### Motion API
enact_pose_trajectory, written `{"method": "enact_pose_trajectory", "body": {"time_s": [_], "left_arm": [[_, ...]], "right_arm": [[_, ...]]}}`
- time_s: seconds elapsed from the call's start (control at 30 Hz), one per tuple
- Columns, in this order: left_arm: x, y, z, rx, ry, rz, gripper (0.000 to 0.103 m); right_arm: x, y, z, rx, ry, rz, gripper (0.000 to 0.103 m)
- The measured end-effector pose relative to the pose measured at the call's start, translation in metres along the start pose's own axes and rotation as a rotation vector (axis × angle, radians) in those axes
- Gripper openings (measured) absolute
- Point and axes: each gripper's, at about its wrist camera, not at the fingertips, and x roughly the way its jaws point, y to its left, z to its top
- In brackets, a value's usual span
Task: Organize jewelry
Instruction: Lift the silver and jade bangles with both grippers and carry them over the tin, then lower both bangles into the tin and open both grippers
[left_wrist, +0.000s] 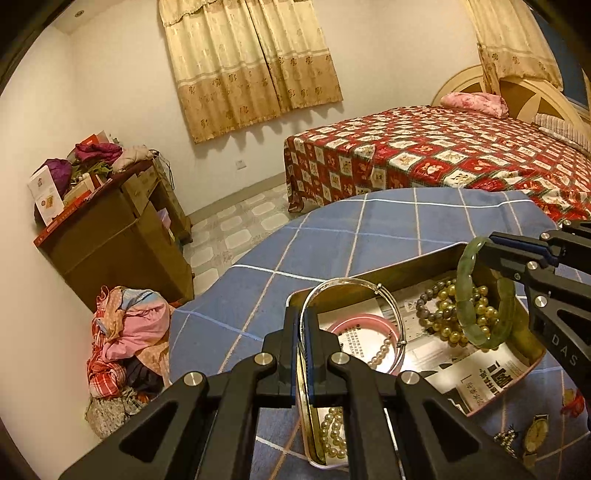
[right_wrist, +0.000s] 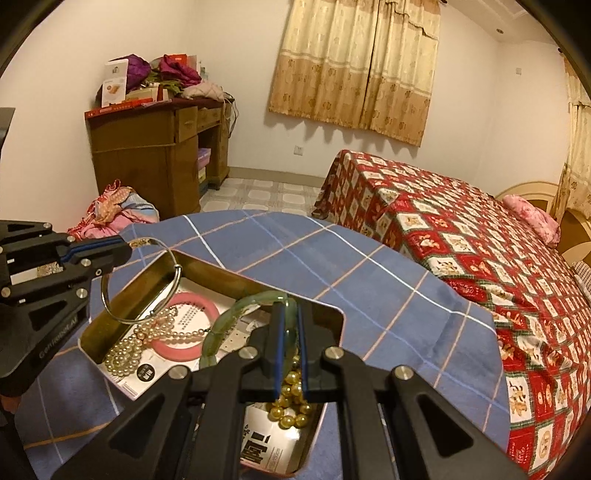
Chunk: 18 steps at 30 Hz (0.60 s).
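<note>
Silver bangle (left_wrist: 354, 295) pinched by left gripper (left_wrist: 304, 325) | jade bracelet (right_wrist: 251, 317) in right gripper (right_wrist: 290, 332) | watch (left_wrist: 535, 435) (left view only)

A table draped in a blue checked cloth (left_wrist: 280, 258) carries an open metal tin (left_wrist: 406, 264), its floor lined with printed paper. Beside the tin's near corner, directly on the cloth, lie a gold-toned wristwatch (left_wrist: 536, 435) and, just beside it, a small dark sparkling trinket (left_wrist: 506, 440).
</note>
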Motion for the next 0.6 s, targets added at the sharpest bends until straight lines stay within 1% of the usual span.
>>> {"method": "enact_pose_trajectory", "body": {"time_s": [0.6], "left_arm": [[0.021, 0.001, -0.004, -0.018, 0.043, 0.001, 0.003]], "right_arm": [[0.013, 0.003, -0.001, 0.003, 0.021, -0.008, 0.008]]}}
